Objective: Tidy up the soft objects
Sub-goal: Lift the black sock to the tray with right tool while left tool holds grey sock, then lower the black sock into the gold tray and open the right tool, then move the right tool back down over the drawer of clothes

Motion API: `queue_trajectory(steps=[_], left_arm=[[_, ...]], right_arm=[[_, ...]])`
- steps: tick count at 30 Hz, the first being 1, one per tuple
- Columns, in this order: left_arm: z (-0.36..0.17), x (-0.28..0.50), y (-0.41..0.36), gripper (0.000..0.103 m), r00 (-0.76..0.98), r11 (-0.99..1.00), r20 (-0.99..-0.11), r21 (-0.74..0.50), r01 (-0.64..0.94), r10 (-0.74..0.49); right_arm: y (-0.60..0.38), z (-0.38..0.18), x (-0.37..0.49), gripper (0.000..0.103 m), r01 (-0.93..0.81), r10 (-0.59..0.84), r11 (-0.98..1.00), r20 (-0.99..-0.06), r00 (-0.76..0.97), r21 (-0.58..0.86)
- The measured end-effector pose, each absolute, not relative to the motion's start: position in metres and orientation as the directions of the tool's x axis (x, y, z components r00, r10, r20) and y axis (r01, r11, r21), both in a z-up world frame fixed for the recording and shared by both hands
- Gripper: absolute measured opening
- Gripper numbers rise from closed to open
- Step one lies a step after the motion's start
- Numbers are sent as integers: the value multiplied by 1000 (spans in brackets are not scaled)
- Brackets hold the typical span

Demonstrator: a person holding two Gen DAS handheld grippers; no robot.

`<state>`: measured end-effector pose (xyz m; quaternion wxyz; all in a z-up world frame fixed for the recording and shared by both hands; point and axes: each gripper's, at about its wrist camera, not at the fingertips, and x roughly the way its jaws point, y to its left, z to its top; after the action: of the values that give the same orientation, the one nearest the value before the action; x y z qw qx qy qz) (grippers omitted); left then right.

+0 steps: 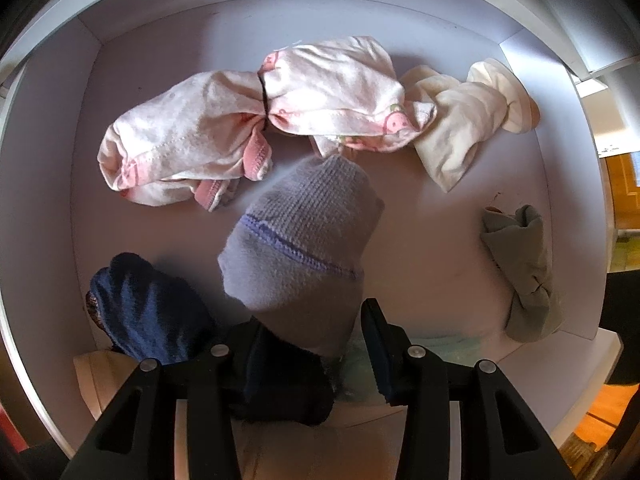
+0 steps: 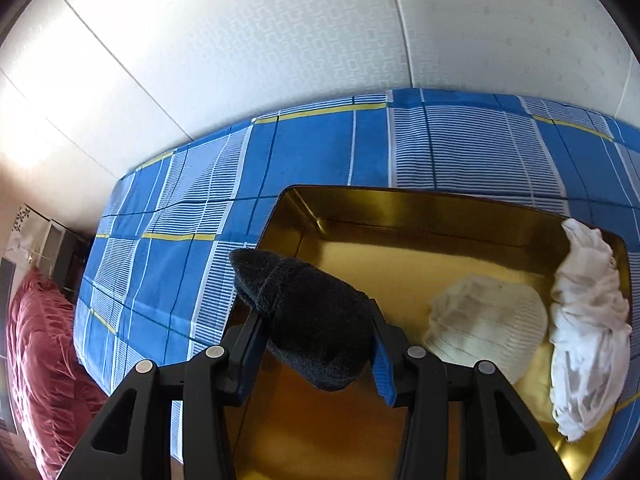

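In the left wrist view my left gripper (image 1: pixel 310 334) is shut on a grey sock roll (image 1: pixel 298 236) with a purple stitched line, held over a white drawer (image 1: pixel 440 292). In the drawer lie pink-white bundles (image 1: pixel 256 120), a cream bundle (image 1: pixel 460 120), an olive sock (image 1: pixel 524 272) and a navy sock roll (image 1: pixel 148 312). In the right wrist view my right gripper (image 2: pixel 314 328) is shut on a black sock roll (image 2: pixel 308 316), held over the left rim of a gold tin (image 2: pixel 400 216). The tin holds a cream knit item (image 2: pixel 488 320) and a white cloth bundle (image 2: pixel 588 320).
The tin rests on a bed with a blue checked sheet (image 2: pixel 320 148) against a pale patterned wall (image 2: pixel 280 32). A red blanket (image 2: pixel 36 360) lies at the far left. Orange-lit floor (image 1: pixel 608 404) shows beyond the drawer's right wall.
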<state>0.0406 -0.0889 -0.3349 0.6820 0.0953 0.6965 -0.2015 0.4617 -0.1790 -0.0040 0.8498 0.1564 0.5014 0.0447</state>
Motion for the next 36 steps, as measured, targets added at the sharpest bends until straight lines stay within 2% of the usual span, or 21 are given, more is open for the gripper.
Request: queue_trajectory(steps=[7,12,15,20,26,32,36], left_arm=[[-334,42,-91,44,-55,901,-987,-162,402,-153],[-333,41,-90,44,-55,901,-987,-163,401,-154],[-333,40,-90,44,-57,902,-986,-165,399,-155],[-333,40,-88,44,-58,901,-986,-166,400,-156],[-334,43,-84,45,-62,905,-985,-172,390,-161],[-334,43,-84,48,-64,905,-984,-179,386,-167],[-334,44,-83,48,-67,906,-983,-184,380,-172]], right_arm=[[-187,-8,471,46,104,193,954,-840,507,282],[-188,-10,475,52,116,162,959,-838,522,258],[-189,-6,473,59,124,129,965,-833,538,230],[-199,17,462,60,139,92,966,-794,601,217],[-217,42,433,60,106,133,958,-744,655,265],[-215,54,392,60,57,48,992,-743,668,115],[-218,52,362,60,30,40,996,-748,662,80]])
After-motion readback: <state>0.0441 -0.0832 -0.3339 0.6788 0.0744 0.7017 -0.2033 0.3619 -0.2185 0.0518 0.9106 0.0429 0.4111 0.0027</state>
